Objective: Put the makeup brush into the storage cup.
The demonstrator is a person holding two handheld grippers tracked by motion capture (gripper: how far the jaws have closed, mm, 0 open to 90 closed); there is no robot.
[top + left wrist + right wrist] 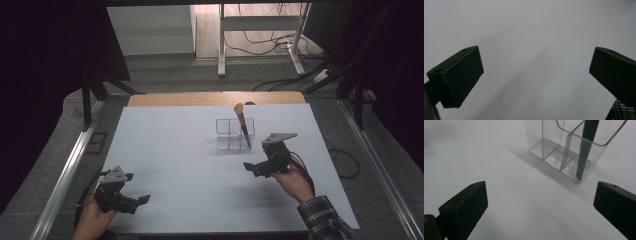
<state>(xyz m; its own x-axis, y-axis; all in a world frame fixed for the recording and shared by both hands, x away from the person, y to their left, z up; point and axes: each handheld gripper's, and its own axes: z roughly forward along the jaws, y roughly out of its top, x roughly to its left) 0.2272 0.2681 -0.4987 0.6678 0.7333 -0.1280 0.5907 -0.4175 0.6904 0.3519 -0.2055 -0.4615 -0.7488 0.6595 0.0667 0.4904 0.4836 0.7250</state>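
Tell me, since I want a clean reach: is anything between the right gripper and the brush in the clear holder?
Nothing visible: bare table lies between the open right gripper and the clear holder with the brush.

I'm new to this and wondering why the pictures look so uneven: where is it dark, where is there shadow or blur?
High view: the table is lit, its surroundings nearly black, and soft shadows fall beside the clear organizer. Right gripper view: the organizer casts a grey shadow and its walls glint; the near jaws are soft. Left gripper view: a faint diagonal shadow crosses the table.
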